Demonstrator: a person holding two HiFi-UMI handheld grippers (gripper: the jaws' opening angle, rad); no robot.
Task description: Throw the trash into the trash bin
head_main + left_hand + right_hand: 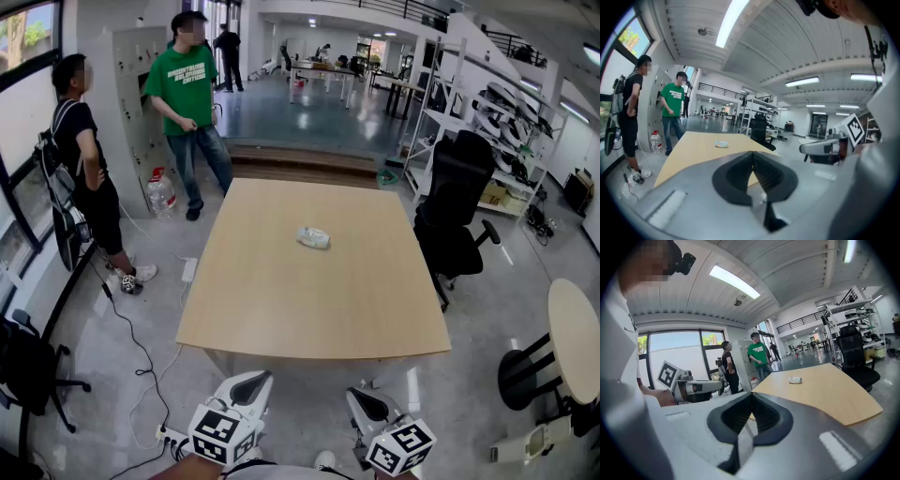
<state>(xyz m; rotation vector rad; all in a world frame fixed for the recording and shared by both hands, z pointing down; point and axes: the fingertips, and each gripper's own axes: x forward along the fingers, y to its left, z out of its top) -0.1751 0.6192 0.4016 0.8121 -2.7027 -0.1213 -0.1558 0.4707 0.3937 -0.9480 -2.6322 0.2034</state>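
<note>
The trash is a small crumpled white wrapper [314, 238] lying near the middle of the light wooden table [281, 319]. It also shows far ahead as the wrapper [721, 144] in the left gripper view and the wrapper [795, 379] in the right gripper view. My left gripper [255, 380] and right gripper [361, 396] hover side by side in front of the table's near edge, well short of the wrapper. Both point towards the table, slightly downward. Each one's jaws are shut with nothing between them: left gripper [753, 154], right gripper [751, 395]. No trash bin shows in any view.
A person in a black shirt [80, 169] and one in a green shirt [187, 103] stand left of the table, by a water bottle [161, 194]. A black office chair [459, 211] stands at the table's right edge, a round table [577, 337] further right. A cable [141, 356] crosses the floor.
</note>
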